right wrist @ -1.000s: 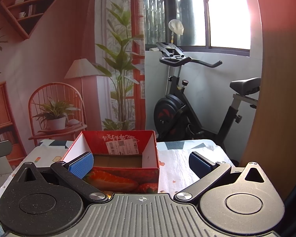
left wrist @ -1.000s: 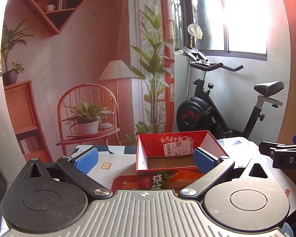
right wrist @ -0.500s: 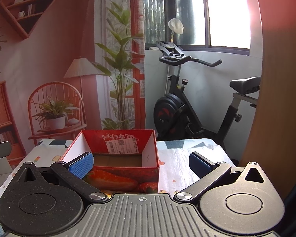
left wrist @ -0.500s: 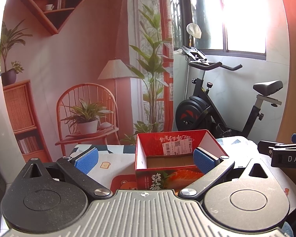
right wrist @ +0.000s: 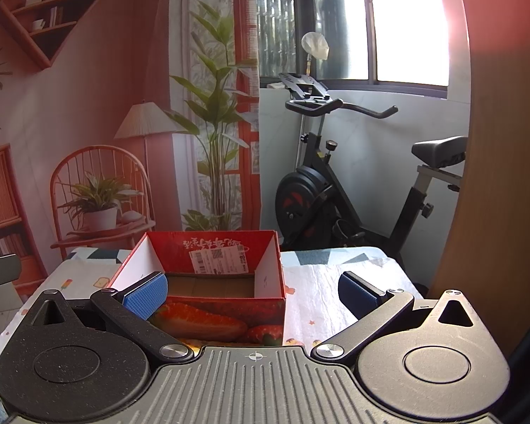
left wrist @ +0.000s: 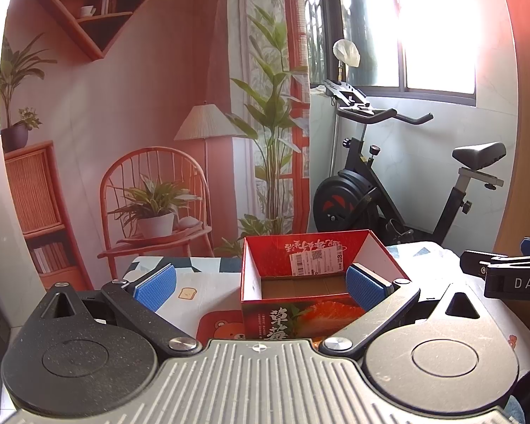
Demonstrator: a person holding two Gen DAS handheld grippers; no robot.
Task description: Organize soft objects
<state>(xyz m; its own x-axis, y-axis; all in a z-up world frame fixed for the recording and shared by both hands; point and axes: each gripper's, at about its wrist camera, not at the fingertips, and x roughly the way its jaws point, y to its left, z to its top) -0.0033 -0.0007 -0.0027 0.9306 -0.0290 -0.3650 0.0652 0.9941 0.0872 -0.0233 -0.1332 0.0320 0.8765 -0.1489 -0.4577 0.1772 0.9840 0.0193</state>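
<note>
Where ribbed pads gape, cardboard box (left wrist: pixel 302 312)

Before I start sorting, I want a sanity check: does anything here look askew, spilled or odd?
Nothing stands out. The red box sits upright and open on the tablecloth, seemingly empty; no soft items show. Both grippers' jaws are open.

table (right wrist: pixel 335 282) with patterned cloth, open red box (right wrist: pixel 208 304) on it

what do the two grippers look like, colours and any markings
Both look alike: the left gripper and right gripper have matte black linkage arms with silver pivot screws, round black discs, a ribbed grey body and blue textured pads. White letters "DAS" mark the right one.
</note>
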